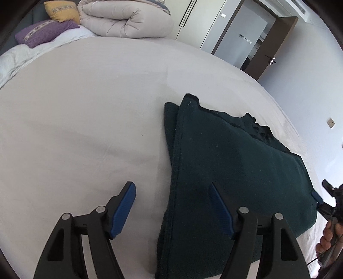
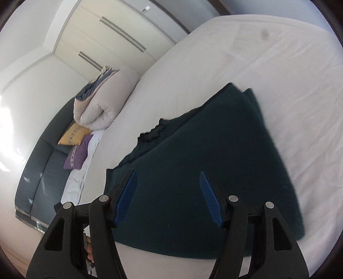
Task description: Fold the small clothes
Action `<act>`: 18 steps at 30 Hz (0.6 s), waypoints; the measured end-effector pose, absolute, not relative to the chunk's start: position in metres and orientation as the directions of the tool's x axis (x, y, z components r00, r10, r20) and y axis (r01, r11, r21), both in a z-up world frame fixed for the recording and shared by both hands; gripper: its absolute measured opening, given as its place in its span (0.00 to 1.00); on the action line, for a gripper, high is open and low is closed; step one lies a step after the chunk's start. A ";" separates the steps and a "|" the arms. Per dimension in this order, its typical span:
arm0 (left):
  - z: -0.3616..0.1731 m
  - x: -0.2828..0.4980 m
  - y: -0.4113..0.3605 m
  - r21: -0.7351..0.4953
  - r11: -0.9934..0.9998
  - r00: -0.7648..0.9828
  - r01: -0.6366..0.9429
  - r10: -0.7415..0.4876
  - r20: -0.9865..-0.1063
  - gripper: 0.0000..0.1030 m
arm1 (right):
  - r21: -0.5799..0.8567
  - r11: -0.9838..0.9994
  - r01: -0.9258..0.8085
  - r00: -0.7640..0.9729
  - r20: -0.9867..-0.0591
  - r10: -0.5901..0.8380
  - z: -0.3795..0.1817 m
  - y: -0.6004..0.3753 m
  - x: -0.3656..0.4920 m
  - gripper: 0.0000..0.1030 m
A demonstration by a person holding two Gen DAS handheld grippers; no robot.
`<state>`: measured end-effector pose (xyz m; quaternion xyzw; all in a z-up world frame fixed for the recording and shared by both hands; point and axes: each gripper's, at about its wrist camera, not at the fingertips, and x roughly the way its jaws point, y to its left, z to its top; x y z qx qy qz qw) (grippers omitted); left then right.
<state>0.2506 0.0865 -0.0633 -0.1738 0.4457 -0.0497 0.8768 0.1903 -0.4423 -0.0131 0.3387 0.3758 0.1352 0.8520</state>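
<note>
dark green folded fleece garment (image 1: 235, 171) lies on white-sheeted bed (image 1: 85, 118). my left tool (image 1: 172, 193) straddles its edge, jaws apart; right tool (image 2: 167, 182) above it, jaws apart, nothing gripped.

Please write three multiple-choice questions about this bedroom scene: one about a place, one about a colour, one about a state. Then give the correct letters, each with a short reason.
1. Where does the folded duvet lie?
A. at the head of the bed, beside the pillows
B. on the floor
C. on the garment

2. What colour is the garment on the bed?
A. yellow
B. dark green
C. white

3. How is the left gripper?
A. shut on the garment
B. shut on a pillow
C. open, holding nothing

Answers: 1 A, it lies next to the yellow pillow and the purple pillow; 2 B, both views show dark green cloth; 3 C, its fingers stand apart over the garment's edge.
</note>
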 end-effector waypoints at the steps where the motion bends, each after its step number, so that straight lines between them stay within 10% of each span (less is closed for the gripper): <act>1: -0.066 0.251 0.086 -0.361 0.931 0.591 -0.060 -0.258 -0.764 0.72 | 0.681 0.732 0.024 0.650 -0.567 0.506 -0.023 -0.437 0.200 0.59; 18: -0.072 0.288 0.084 -0.569 0.822 0.297 -0.028 -0.536 -0.790 0.78 | 0.762 0.639 0.108 0.653 -0.539 0.533 -0.043 -0.450 0.173 0.59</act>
